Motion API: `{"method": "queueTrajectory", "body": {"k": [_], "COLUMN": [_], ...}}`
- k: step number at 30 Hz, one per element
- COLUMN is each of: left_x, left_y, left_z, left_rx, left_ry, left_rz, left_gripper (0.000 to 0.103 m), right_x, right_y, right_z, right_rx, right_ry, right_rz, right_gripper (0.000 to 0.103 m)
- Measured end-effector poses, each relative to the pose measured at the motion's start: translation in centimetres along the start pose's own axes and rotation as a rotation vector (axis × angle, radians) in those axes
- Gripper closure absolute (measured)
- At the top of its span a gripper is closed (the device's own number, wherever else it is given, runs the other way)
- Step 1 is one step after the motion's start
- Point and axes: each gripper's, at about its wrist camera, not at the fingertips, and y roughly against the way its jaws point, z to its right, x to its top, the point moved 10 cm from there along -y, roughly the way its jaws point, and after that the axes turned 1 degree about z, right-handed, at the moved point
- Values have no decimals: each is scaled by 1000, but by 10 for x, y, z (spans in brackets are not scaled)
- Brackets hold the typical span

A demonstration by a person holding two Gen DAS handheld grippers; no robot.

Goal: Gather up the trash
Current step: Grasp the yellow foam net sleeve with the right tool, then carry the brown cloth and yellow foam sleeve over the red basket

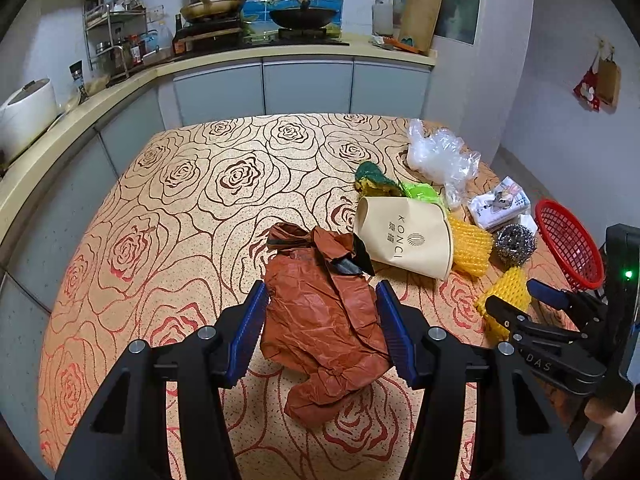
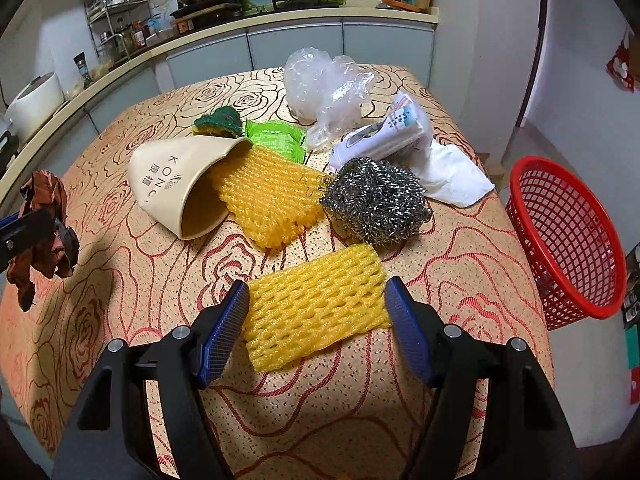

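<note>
Left tool [image 1: 322, 320]: clamped on crumpled brown paper [image 1: 320, 320], lifted.
Right tool [image 2: 318, 328]: wide, straddling near yellow foam net [image 2: 316, 312]; springy net may squirt out on closing.

Both wrist views are showing strong fisheye distortion: the counter edge [image 1: 92, 108] is bowing into a curve and dark vignette is filling the corners. Light is falling from overhead onto the table [image 1: 192, 184], evenly and fairly bright; the kitchen behind the table is sitting dimmer. A soft shadow is lying on the table under the crumpled brown paper [image 1: 320, 320], and a broad one is spreading at the table's left side in the right wrist view. Focus is holding sharp across the table; no motion blur. Glare is glinting off the clear plastic bag [image 2: 324, 88].
</note>
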Motion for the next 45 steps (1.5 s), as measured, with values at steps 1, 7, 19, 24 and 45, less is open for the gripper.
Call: {"method": "queueTrajectory", "body": {"k": [1,7,19,24,45], "left_x": [0,2,2,3,22], "left_y": [0,2,5,8,24], "left_z": [0,1,0,-3,29], "left_rx": [1,7,15,26,-4], "left_ry": [-1,-5,6,10,-49], "left_rz": [0,4,10,17,72], "left_gripper": [49,49,49,49,49], "right_x": [0,-2,-7,-8,30], "right_y": [0,4,14,27,97], "right_z": [0,-2,-3,-4,37], "right_rx": [0,1,91,131,105], "right_ry": [-2,6,-18,-39,-92], "right_rz": [-3,13,-7,-14,149], "right_gripper": [36,44,79,81,81]}}
